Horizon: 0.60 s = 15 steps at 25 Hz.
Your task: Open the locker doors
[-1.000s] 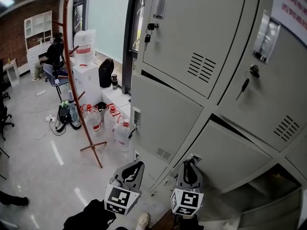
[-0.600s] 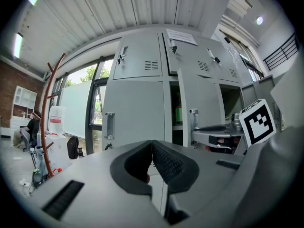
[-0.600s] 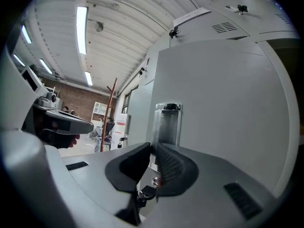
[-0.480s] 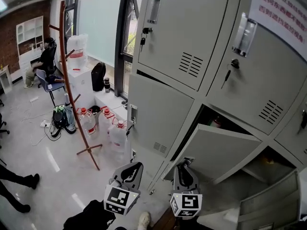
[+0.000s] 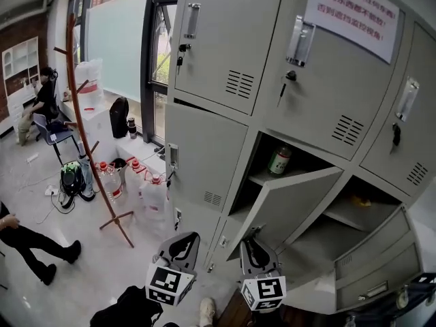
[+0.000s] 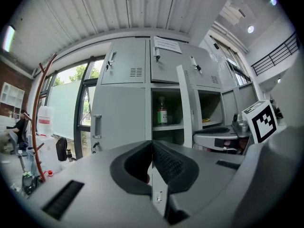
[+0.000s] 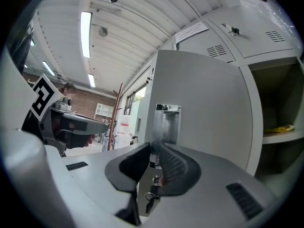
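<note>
A bank of grey lockers (image 5: 225,39) fills the head view. The middle locker's door (image 5: 289,206) stands swung out, and a green can (image 5: 277,161) shows on the shelf behind it. My right gripper (image 5: 253,232) is at that door's free end. In the right gripper view the right gripper (image 7: 155,154) is shut on the lower end of the chrome handle (image 7: 167,120), and a key (image 7: 152,194) hangs just below. My left gripper (image 5: 193,236) hangs beside it, apart from the lockers. In its own view the left gripper (image 6: 152,148) is shut on nothing.
A lower right door (image 5: 371,261) also hangs open, with a yellow thing (image 5: 361,200) on the shelf above. Left of the lockers stand a wooden coat stand (image 5: 82,114), water jugs (image 5: 153,193) and a backpack (image 5: 71,179). A seated person (image 5: 46,101) and a person's legs (image 5: 34,247) are at far left.
The middle locker door has swung from nearly closed to wide open with the right gripper on it. The can has come into sight. The view has shifted right along the lockers.
</note>
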Each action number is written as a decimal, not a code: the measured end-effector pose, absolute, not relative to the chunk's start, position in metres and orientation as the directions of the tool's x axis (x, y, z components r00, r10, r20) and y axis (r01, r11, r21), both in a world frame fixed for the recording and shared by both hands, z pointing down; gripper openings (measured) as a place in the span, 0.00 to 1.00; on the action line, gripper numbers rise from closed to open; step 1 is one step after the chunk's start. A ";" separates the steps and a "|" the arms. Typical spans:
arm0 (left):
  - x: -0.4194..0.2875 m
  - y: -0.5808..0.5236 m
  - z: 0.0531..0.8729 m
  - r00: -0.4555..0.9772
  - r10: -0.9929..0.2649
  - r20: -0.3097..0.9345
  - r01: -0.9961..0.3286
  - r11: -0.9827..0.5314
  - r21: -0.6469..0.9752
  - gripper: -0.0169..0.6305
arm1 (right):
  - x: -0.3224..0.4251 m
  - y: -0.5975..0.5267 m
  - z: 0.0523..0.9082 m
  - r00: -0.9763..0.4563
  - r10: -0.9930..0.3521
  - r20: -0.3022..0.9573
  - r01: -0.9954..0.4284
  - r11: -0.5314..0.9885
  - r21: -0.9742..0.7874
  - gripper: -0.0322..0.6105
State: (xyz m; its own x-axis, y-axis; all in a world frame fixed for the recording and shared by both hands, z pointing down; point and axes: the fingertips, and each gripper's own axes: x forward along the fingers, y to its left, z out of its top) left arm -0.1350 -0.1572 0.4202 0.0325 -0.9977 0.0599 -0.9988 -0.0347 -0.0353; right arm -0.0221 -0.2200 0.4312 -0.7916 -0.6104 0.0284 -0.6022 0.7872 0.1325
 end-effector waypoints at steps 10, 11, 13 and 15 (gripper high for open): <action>-0.086 -0.142 0.421 0.154 -0.987 0.054 -0.987 -0.157 -0.045 0.06 | 0.029 -0.180 0.430 -0.766 -0.643 -0.002 -0.636 0.757 0.151 0.08; -0.082 -0.142 0.420 0.165 -0.985 0.053 -0.985 -0.167 -0.045 0.06 | 0.031 -0.174 0.429 -0.770 -0.639 -0.006 -0.631 0.759 0.160 0.08; -0.072 -0.142 0.419 0.186 -0.981 0.051 -0.981 -0.188 -0.046 0.06 | 0.036 -0.165 0.427 -0.760 -0.650 -0.007 -0.639 0.744 0.197 0.08; -0.061 -0.141 0.419 0.209 -0.977 0.050 -0.976 -0.211 -0.048 0.06 | 0.044 -0.160 0.426 -0.739 -0.674 -0.006 -0.660 0.722 0.207 0.10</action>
State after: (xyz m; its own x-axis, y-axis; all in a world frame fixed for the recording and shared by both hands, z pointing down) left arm -0.0615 -0.1409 0.4187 0.2088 -0.9767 0.0500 -0.9763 -0.2111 -0.0484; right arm 0.0436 -0.1602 0.4260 -0.7390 -0.6737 -0.0060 -0.6600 0.7222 0.2071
